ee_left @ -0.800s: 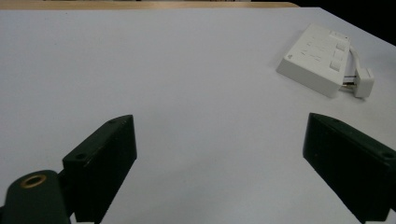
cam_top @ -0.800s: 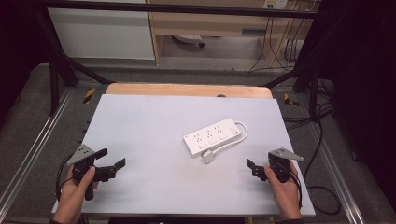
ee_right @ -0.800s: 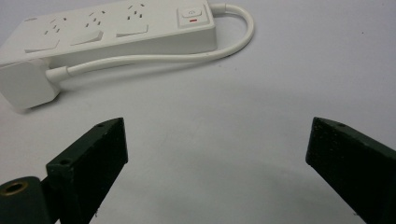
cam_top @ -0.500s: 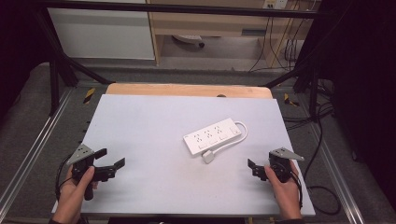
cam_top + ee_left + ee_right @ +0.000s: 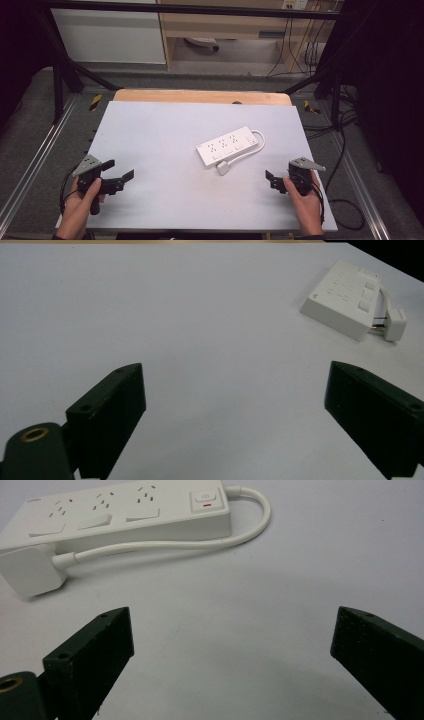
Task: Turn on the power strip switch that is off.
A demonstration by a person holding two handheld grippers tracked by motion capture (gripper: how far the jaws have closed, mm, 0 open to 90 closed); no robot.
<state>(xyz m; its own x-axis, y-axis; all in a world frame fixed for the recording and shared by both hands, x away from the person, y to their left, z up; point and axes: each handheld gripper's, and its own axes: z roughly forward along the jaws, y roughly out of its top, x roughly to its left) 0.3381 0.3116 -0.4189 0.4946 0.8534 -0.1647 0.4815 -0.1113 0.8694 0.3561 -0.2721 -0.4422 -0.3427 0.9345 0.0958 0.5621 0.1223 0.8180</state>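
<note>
A white power strip [image 5: 230, 146] lies right of the middle of the white table top [image 5: 165, 135], with its cable looped back and its white plug [image 5: 223, 168] resting beside its near end. My left gripper [image 5: 119, 171] hovers open near the front left corner, pointing right toward the strip [image 5: 345, 297], and nothing is between its jaws [image 5: 235, 405]. My right gripper [image 5: 272, 181] is open near the front right, pointing left. In the right gripper view the strip [image 5: 120, 515] and the plug [image 5: 30, 572] lie just beyond the wide-apart jaws [image 5: 232, 650].
A wooden strip [image 5: 200, 96] borders the table's far edge. Metal rails [image 5: 35, 160] run along both sides. Cables [image 5: 345, 200] trail on the floor at the right. White cabinets and a shelf stand beyond the table.
</note>
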